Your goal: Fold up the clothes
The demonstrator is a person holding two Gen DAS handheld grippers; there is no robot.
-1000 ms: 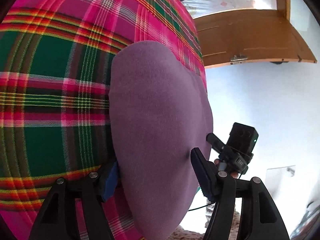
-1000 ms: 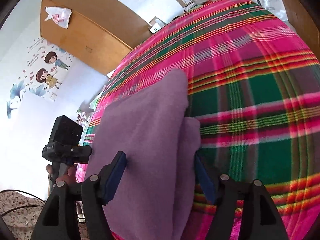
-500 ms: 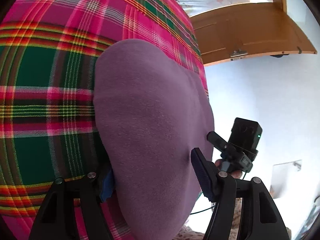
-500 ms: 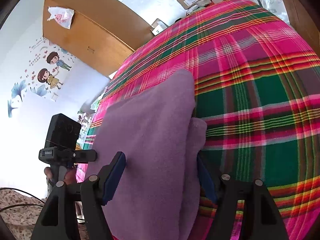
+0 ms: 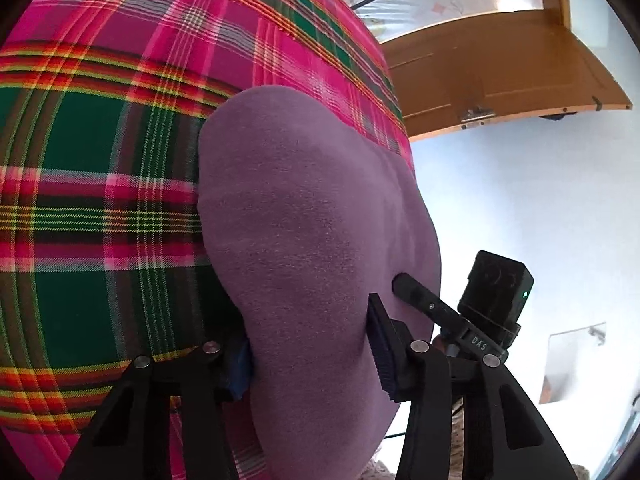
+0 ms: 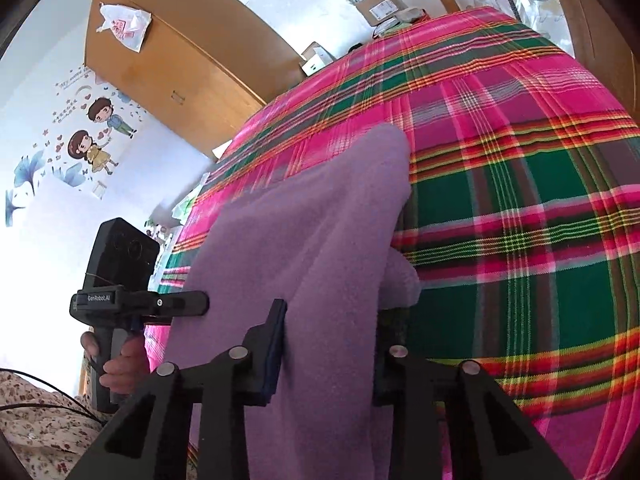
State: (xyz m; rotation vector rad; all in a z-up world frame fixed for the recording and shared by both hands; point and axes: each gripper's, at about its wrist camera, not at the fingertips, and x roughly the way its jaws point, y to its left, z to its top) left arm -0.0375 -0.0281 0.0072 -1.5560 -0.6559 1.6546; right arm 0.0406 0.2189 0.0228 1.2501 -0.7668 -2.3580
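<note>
- Bed: covered by a plaid blanket (image 5: 100, 208) in pink, green and red; it fills most of both wrist views.
- Wooden wardrobe (image 6: 168, 64): stands against the wall behind the bed in the right wrist view, with a white plastic bag (image 6: 124, 26) on its top edge. Cartoon wall stickers (image 6: 94, 132) sit on the white wall beside it.
- Wooden door (image 5: 492, 76): visible beyond the far edge of the bed in the left wrist view.
- Purple garment (image 5: 312, 248): soft fleece-like cloth, folded into a thick layered bundle, lying on the blanket near the edge of the bed nearest the cameras. A lower layer protrudes at its right side in the right wrist view.
- Left gripper (image 5: 312, 364): its jaws have just been closing, with the near end of the garment between them. The right pad is against the cloth; the left blue pad is mostly hidden behind the fold, so a full clamp is probable but not confirmed.
- Right gripper (image 6: 328, 356): its jaws have just been closing and now stand narrowed around the near end of the garment, both pads pressed into the cloth.
- Person's hand (image 6: 120, 364): wrapped around the handle of the left gripper unit, seen at the left of the right wrist view, above a floral-print fabric (image 6: 40, 432).
</note>
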